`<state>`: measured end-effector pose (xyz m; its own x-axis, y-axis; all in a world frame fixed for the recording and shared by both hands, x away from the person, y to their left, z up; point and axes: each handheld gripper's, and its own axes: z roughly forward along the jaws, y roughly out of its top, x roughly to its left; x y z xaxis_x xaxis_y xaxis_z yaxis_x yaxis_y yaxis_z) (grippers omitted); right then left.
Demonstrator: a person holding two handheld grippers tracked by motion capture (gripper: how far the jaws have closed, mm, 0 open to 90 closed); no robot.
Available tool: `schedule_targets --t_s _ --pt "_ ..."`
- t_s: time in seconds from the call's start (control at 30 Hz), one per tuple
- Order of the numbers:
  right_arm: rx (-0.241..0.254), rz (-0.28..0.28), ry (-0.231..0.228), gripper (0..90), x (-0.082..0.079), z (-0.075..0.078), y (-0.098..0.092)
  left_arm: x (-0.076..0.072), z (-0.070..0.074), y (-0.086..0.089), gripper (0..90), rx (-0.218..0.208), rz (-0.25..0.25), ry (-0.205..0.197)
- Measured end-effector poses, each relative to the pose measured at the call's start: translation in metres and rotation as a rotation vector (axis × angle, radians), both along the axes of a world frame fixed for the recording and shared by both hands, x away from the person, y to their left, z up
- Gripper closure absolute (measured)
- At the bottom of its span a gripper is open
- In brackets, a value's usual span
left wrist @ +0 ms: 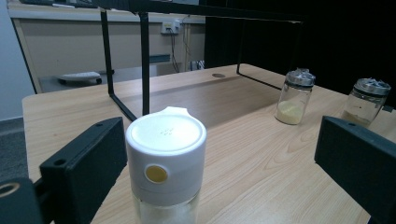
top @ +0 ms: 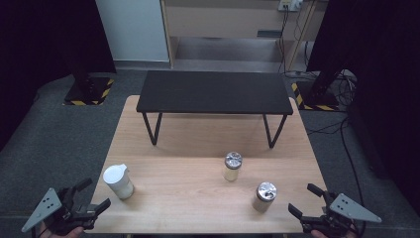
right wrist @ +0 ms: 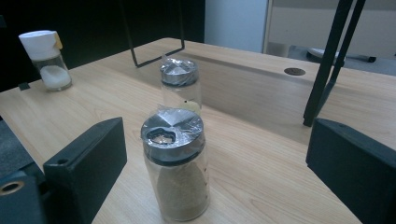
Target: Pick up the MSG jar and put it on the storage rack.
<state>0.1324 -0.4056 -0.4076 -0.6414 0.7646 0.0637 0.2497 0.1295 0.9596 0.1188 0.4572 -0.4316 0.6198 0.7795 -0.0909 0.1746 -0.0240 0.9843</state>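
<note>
A white-lidded jar of white grains (top: 119, 181) stands near the table's front left. My left gripper (top: 96, 194) is open just in front of it; in the left gripper view the jar (left wrist: 166, 163) sits between the wide jaws, untouched. Two metal-lidded glass jars stand to the right: one with yellow powder (top: 232, 166) mid-table, one with brown powder (top: 264, 197) nearer the front. My right gripper (top: 303, 199) is open beside the brown one; in the right gripper view that jar (right wrist: 176, 163) stands between the spread jaws, with the yellow one (right wrist: 181, 86) behind it.
A low black shelf on thin metal legs (top: 214, 92) stands across the back half of the wooden table (top: 188, 144). Bare wood lies between the jars and under the shelf. Beyond the table are grey floor, cables and a cabinet.
</note>
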Motion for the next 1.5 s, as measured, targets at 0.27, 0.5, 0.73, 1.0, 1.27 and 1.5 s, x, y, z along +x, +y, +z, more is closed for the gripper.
schedule_targets --t_s 0.27,0.5,0.73,1.0,1.27,1.5 --pt "0.0 0.0 0.003 3.7 0.0 0.001 0.001 -0.001 0.004 -0.002 0.7 -0.006 0.004 0.005" --pt "-0.004 0.005 0.002 3.6 0.0 0.001 0.001 -0.002 0.009 0.001 0.8 -0.003 0.014 0.009" --pt "-0.004 0.008 0.002 3.6 0.0 0.001 0.001 -0.004 0.014 0.005 0.8 0.015 0.019 0.014" --pt "-0.003 0.007 0.002 3.5 0.0 0.001 0.001 -0.002 0.03 0.009 1.0 0.052 0.014 0.019" --pt "-0.001 0.008 0.001 3.5 0.0 0.001 0.001 0.005 0.045 0.009 0.9 0.101 0.003 0.036" --pt "0.003 0.008 -0.004 3.5 0.0 0.0 0.0 0.013 0.048 0.012 1.0 0.115 -0.006 0.06"
